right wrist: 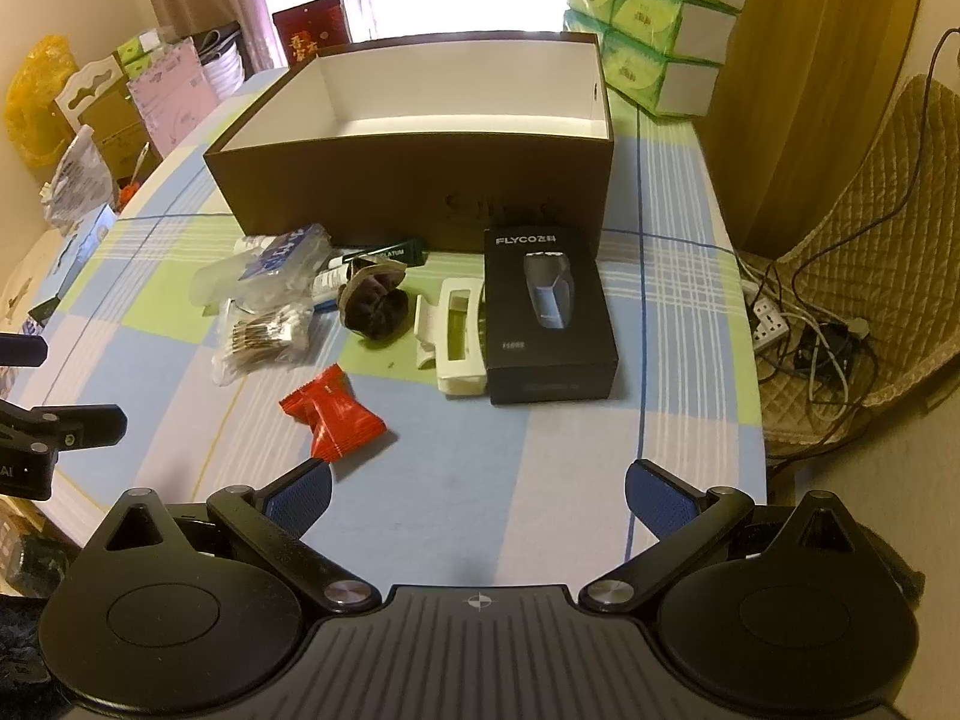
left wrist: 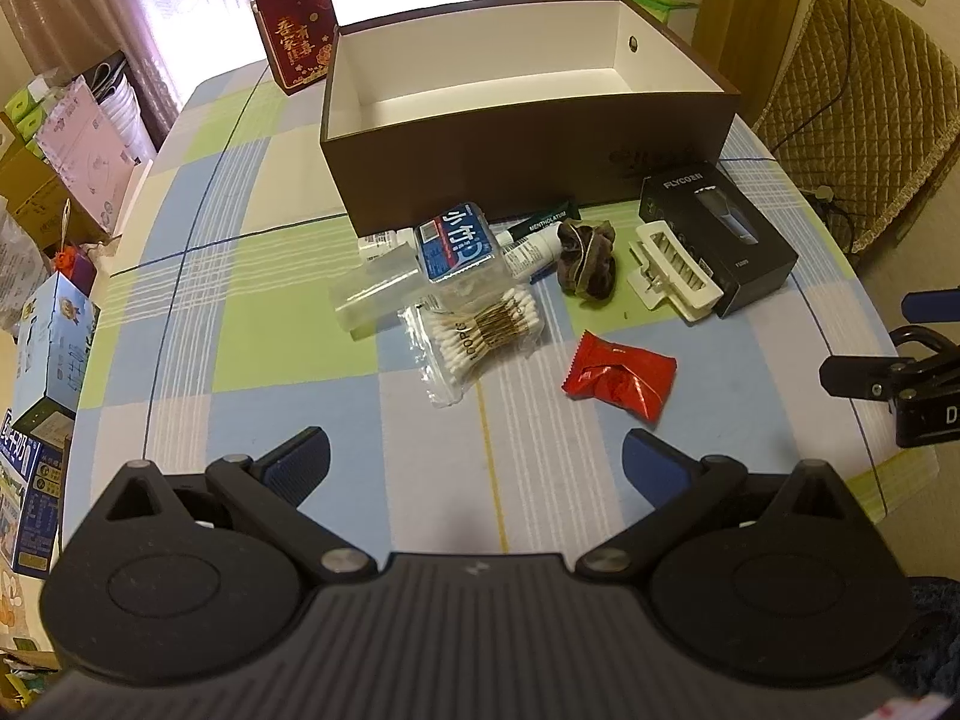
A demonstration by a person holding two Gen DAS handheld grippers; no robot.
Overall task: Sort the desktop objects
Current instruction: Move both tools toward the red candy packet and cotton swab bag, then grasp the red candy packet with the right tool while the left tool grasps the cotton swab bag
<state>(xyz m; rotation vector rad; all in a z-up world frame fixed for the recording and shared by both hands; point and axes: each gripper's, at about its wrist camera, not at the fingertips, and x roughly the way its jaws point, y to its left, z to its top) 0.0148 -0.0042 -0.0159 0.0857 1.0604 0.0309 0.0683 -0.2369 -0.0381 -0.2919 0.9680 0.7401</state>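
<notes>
Both tools wide open, nothing held, hovering over the near edge of the bench.

Left tool: red foil snack packet lies just ahead and slightly right of its gap. Cotton-swab bag is straight ahead, a little farther.

Right tool: same red packet sits ahead and left, near its left finger. Packet's long axis runs diagonally across this tool's line of reach. Judged nearer the right tool, though either could take it.

Farther ahead of both: open brown box, white inside, empty as far as visible. Clutter sits against its near wall.

Materials:
- packet: crinkled, glossy, soft pillow shape
- swab bag: clear, floppy film
- black shaver carton: rigid, matte, long axis pointing away from the right tool
- white hair claw: hard plastic, touching the carton's left side
- dark scrunchie: velvety, bunched
</notes>
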